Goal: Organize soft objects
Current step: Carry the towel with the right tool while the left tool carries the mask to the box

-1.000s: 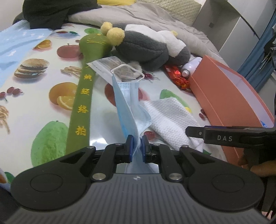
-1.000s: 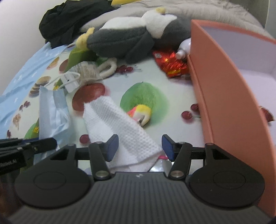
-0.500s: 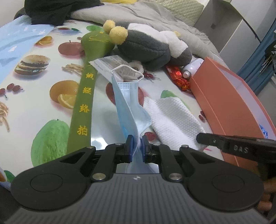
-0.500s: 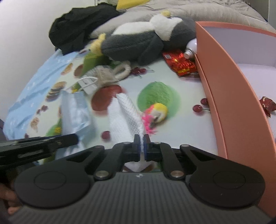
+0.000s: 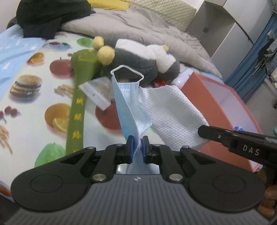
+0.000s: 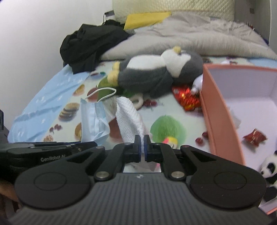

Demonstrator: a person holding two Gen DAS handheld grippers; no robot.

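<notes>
1. The work surface is a bed covered by a glossy cloth (image 5: 26, 110) printed with fruit, burgers and fries; its sheen shows just ahead of both grippers.
2. A pale blue sheet (image 6: 45, 103) with white marks lies along the cloth's left edge, by a bare white wall (image 6: 43, 26).
3. At the head of the bed sit a grey duvet (image 5: 138, 29), a quilted beige pillow (image 6: 173, 8), something yellow (image 6: 145, 18) and a heap of black clothing (image 5: 48, 15).
4. White cupboards (image 5: 225, 26) and a blue curtain (image 5: 251, 65) stand to the right of the bed.
5. An open orange box (image 6: 218, 110) rests on the right side of the cloth; inside lie a red wrapper (image 6: 254, 137) and a small panda toy (image 6: 270, 169).
6. A grey and white plush (image 5: 143, 62) lies across the middle, with a green strap (image 5: 77, 103) bearing yellow characters beside it, a packet (image 5: 97, 93) and red foil (image 6: 187, 97) against the box.
7. The left gripper (image 5: 137, 143) has its jaws pinching a blue mask (image 5: 128, 107), which is held up above the cloth, ear loop at its far end.
8. The right gripper (image 6: 142, 142) has its jaws pressed together on a white textured towel (image 6: 129, 117), which is held up off the cloth just right of the mask, near the box.
</notes>
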